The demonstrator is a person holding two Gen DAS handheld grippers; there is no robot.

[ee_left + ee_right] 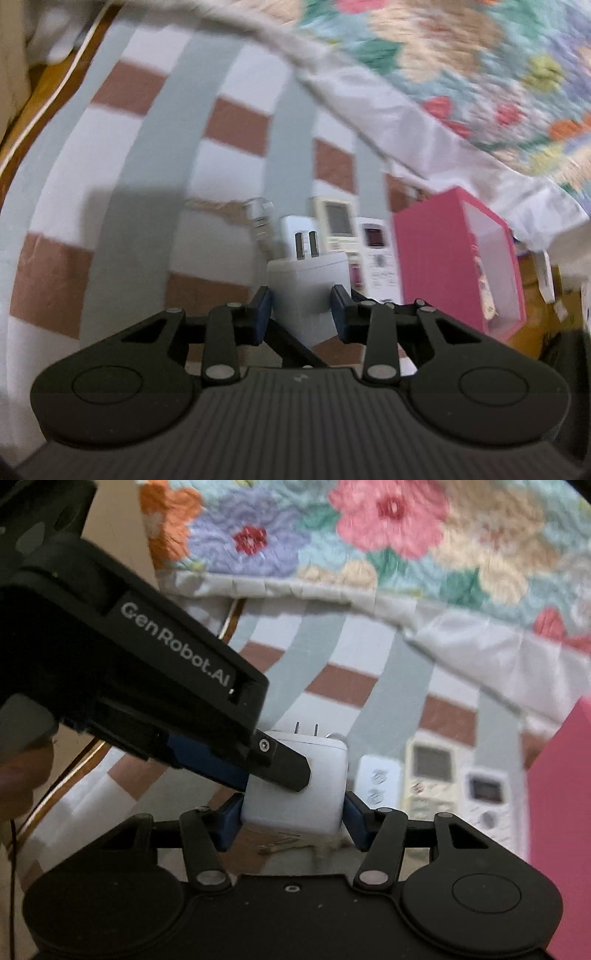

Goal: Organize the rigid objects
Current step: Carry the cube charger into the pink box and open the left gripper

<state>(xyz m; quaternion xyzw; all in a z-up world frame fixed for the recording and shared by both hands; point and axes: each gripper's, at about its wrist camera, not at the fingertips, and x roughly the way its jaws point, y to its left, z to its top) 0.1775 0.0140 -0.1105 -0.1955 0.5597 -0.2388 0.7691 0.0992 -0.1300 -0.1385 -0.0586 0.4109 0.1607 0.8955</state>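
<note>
A white cube charger point(308, 284) with two metal prongs on top sits between the blue pads of my left gripper point(302, 314), which is shut on its sides. The right wrist view shows the same charger point(295, 797), and my right gripper point(293, 823) is shut on it too, pads pressed to both flanks. One black finger point(288, 771) of the left gripper crosses the charger's front face from the left. The charger hangs above the striped sheet point(147, 147).
On the sheet beyond lie a flat white adapter point(380, 779), a beige remote point(430, 775) and a white remote point(484, 801) side by side. An open pink box point(454, 258) stands to their right. A floral quilt point(443, 55) covers the far side. A cable point(55, 92) runs along the left edge.
</note>
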